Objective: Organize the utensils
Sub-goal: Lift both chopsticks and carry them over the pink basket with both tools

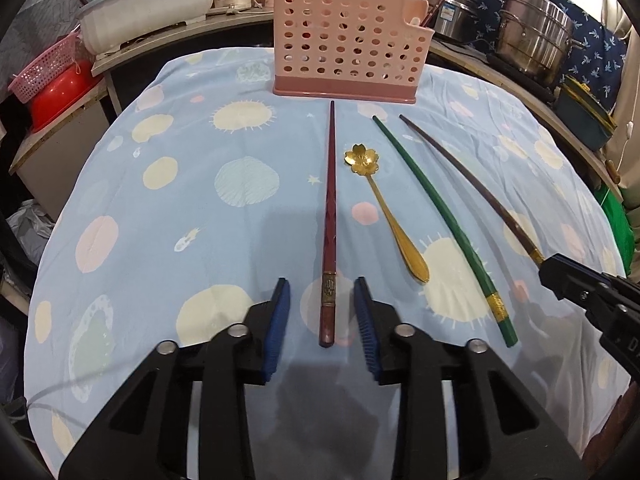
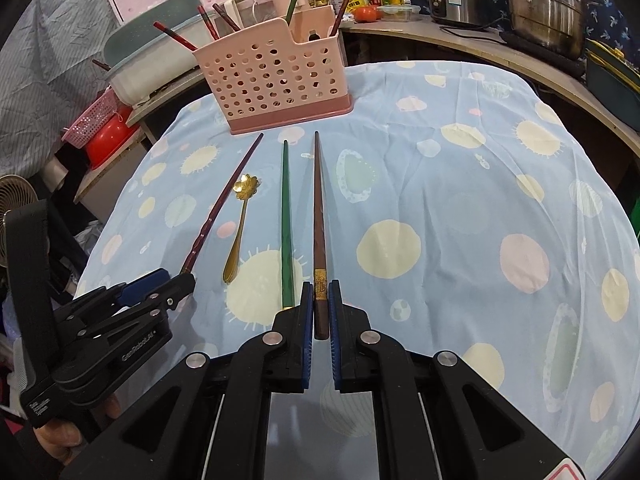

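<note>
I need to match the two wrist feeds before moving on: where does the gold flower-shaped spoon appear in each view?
Left wrist: the gold spoon lies just right of centre, between the dark red chopstick and the green chopstick.
Right wrist: the gold spoon lies left of centre, between the same two chopsticks.
Shared landmark: the pink holder beyond the flower bowl.

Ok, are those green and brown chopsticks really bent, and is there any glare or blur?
Left wrist view: fisheye bows the green chopstick and brown chopstick; shadow under the left tool. Right wrist view: both look straight, everything sharp, slight sheen on the steel pot.
</note>
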Available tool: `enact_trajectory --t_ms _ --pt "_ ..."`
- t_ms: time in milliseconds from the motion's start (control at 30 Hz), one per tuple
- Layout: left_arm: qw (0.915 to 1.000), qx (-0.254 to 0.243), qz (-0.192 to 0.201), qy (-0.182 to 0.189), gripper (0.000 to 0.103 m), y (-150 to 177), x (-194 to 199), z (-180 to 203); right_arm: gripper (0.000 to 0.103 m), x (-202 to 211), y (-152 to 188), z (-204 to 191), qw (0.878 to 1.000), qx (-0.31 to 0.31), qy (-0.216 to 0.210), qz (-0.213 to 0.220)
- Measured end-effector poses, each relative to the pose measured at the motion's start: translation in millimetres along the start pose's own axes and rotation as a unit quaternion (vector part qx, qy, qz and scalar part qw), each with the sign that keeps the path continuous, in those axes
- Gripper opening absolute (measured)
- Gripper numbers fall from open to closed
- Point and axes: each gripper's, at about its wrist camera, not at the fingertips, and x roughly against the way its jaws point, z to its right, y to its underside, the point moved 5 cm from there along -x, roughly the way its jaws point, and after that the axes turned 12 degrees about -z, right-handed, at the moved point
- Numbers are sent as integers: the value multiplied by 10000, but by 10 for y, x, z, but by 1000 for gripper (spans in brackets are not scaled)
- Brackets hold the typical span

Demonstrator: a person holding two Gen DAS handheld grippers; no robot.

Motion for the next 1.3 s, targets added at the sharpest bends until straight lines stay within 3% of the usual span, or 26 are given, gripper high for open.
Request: enact_trajectory --t_ms 133,367,633,1300 --pt "10000 -7 -15 18 8 -5 -2 -14 7 -10 -1 2 10000 0 -1 -14" --pt "9999 49 10 136 7 45 122 -46 7 43 -18 -16 10000 7 -39 57" --pt "9990 104 336 259 7 -22 538 -43 7 376 -127 -95 9989 49 -189 423" --pt "9891 102 1399 458 7 -771 1624 20 7 1348 -739 -180 9893 50 -364 1414"
